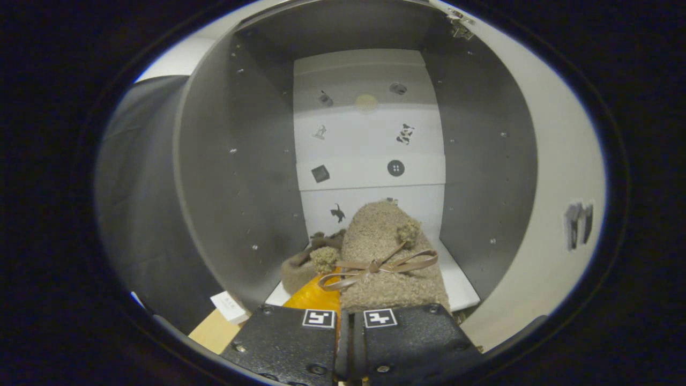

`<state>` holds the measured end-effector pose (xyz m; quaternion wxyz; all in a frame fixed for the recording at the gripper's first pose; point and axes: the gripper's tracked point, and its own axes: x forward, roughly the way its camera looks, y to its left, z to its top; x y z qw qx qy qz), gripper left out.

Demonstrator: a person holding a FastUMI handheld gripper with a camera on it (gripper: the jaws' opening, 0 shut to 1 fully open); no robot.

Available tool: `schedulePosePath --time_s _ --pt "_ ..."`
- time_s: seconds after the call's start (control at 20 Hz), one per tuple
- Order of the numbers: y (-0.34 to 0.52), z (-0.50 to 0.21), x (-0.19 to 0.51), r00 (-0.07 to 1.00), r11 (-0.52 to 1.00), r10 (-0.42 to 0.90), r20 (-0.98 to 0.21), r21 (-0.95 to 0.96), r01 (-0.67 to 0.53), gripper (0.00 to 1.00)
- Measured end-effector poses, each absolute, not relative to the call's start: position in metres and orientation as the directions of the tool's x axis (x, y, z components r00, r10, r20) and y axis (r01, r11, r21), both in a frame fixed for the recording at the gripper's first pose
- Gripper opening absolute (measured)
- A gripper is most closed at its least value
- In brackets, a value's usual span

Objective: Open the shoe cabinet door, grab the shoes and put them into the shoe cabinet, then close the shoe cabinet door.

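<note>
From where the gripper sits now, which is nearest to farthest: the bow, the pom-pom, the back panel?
1. Bow: on the shoe just ahead of the shut gripper.
2. Pom-pom: farther up that shoe's toe.
3. Back panel: the cabinet's rear, beyond the shoes.

Claw (344, 343): two textured blocks, square coded marker atop each, screws at corners.

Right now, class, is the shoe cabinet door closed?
No: the shoe cabinet stands open, with the fuzzy shoe inside, ahead of the tongs.
</note>
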<state>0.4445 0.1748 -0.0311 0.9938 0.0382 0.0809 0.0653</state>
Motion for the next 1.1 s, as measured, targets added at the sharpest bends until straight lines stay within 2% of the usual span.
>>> schedulePosePath --time_s 0.25,0.4,0.65,0.8,1.05,1.1 --pt "0.171 -0.036 0.525 0.979 0.991 0.088 -0.185 0.111 -0.068 0.07" --pt "0.165 -0.062 0.565 0.968 0.994 0.061 -0.244 0.107 -0.036 0.07" --pt "0.159 -0.093 0.592 0.937 0.996 0.032 -0.347 0.091 0.000 0.07" --pt "0.166 -0.109 0.594 0.896 0.996 0.047 -0.442 0.094 -0.005 0.12" --pt "0.161 -0.096 0.579 0.908 0.995 0.048 -0.417 0.097 -0.008 0.36" --pt "0.161 -0.094 0.572 0.910 0.995 0.053 -0.412 0.102 -0.011 0.36"
